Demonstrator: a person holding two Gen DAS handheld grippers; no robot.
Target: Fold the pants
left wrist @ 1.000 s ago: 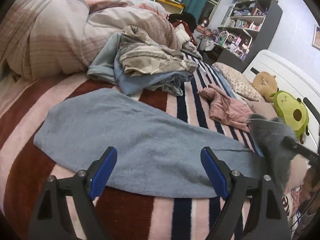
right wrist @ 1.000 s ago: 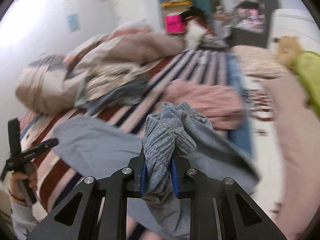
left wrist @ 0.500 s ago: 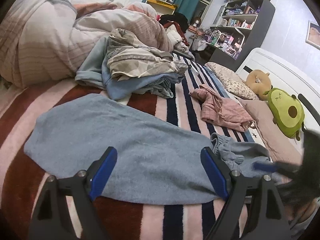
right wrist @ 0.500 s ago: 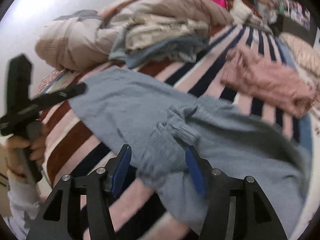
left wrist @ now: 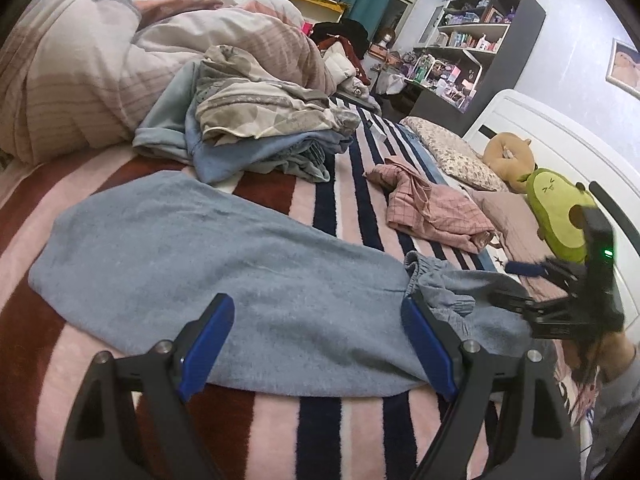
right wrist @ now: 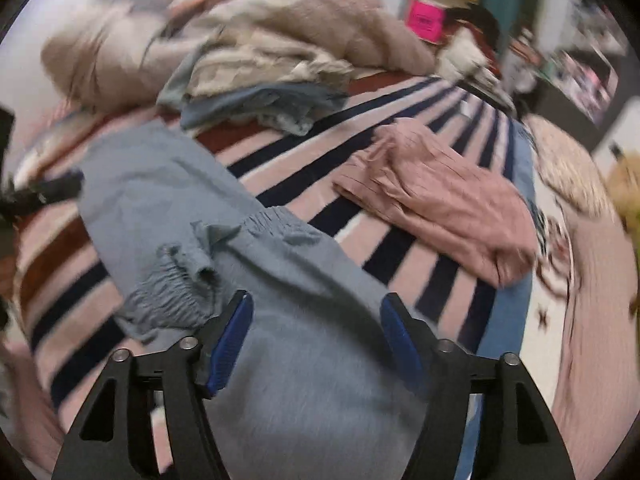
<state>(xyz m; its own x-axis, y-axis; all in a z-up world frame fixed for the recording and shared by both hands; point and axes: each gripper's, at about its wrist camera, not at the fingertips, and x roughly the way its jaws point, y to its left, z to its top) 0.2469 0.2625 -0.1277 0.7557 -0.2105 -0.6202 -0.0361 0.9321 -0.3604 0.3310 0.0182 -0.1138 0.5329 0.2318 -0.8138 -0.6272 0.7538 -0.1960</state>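
Grey pants point(left wrist: 224, 264) flat on striped bed point(left wrist: 120, 412) | left gripper point(left wrist: 316, 344) wide open, empty | right gripper point(right wrist: 316, 344) wide open, empty, over waistband point(right wrist: 172, 292)

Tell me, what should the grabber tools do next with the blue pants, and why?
Probably smooth the bunched waistband first. The blue pants lie mostly flat on the striped blanket, and both the left tool and right tool are open, holding nothing, so the right one could pinch that crumpled edge.
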